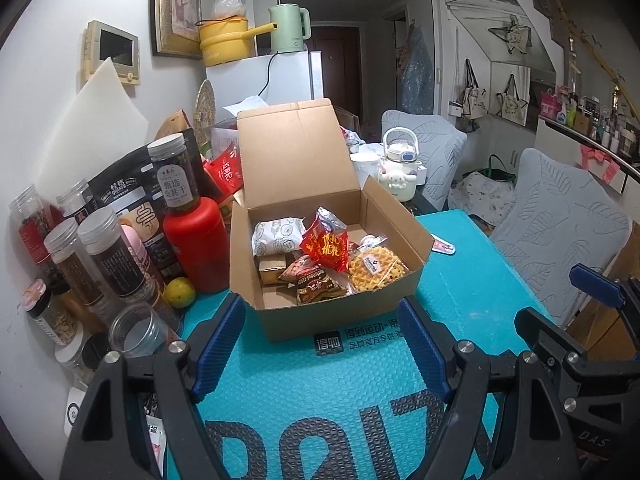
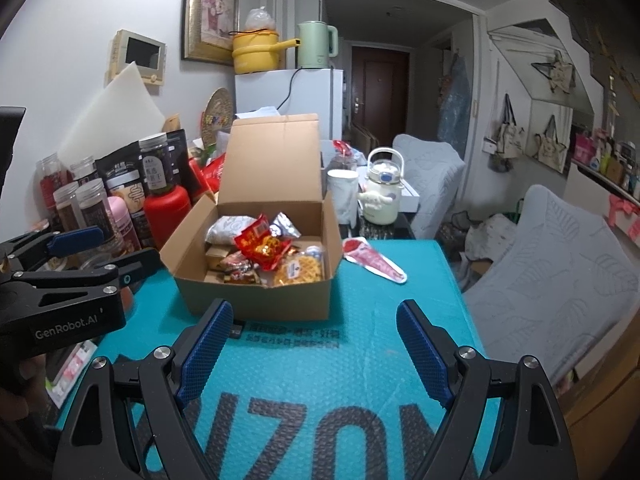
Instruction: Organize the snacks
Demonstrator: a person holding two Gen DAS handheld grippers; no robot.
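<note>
Both the left gripper (image 1: 322,344) and right gripper (image 2: 314,350) have black frames, silver screws and blue ribbed jaws.

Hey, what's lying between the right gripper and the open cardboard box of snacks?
Only bare teal bubble-textured mat with printed lettering separates the right gripper from the open cardboard snack box; the right wrist view shows it.

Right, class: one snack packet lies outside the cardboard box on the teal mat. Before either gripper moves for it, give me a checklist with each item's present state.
1. Cardboard box lid open: ok.
2. Red-and-white packet lies clear on the teal mat, right of the box: ok.
3. Right gripper open and empty: ok.
4. Left gripper open and empty: ok.
5. Room in the box: a bare corner of floor shows: ok.
6. Packet sealed: cannot tell.
</note>
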